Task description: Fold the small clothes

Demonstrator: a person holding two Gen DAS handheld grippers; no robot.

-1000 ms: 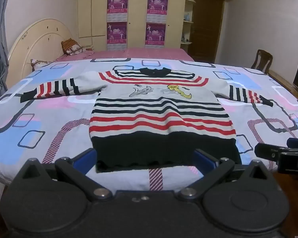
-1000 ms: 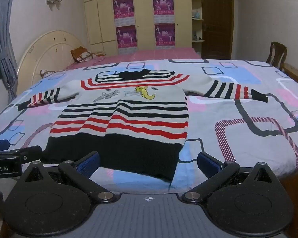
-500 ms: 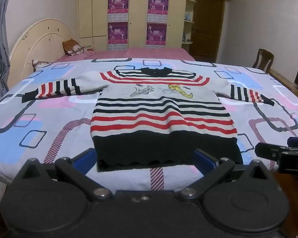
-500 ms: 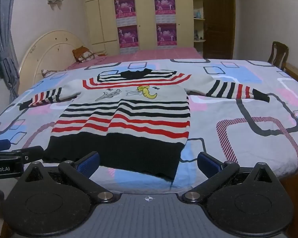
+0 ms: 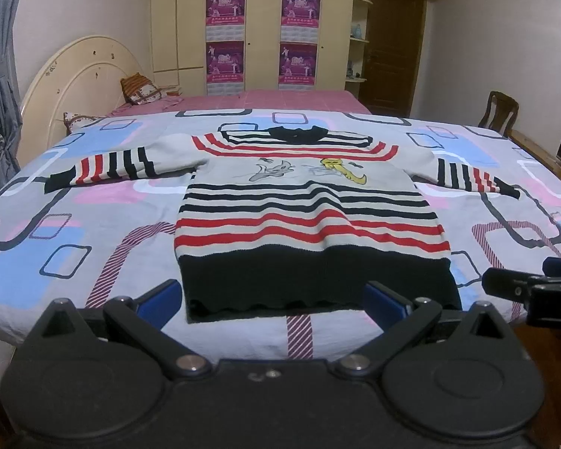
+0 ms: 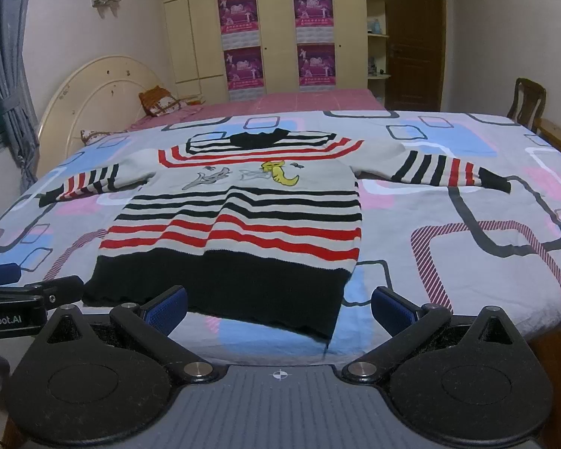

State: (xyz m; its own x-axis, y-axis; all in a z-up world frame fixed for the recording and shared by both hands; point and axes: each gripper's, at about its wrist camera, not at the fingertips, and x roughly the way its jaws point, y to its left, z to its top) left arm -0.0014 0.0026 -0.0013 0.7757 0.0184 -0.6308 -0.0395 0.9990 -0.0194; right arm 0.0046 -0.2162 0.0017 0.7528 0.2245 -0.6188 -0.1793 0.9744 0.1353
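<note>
A small striped sweater (image 5: 306, 217) lies flat on the bed, sleeves spread out, black hem toward me; it also shows in the right wrist view (image 6: 239, 224). My left gripper (image 5: 273, 303) is open and empty, just short of the hem. My right gripper (image 6: 278, 308) is open and empty, in front of the hem's right corner. The right gripper's side shows at the right edge of the left wrist view (image 5: 535, 288). The left gripper's side shows at the left edge of the right wrist view (image 6: 26, 295).
The bed (image 5: 93, 232) has a patterned grey, blue and pink sheet. A cream headboard (image 5: 78, 75) and pillows (image 5: 142, 88) are at far left. A wooden chair (image 5: 499, 112) stands at far right. A wardrobe with posters (image 5: 261, 33) is behind.
Both views have shifted slightly; the sweater sits a little higher and farther in frame. The sweater itself has not moved and both grippers stay open.
</note>
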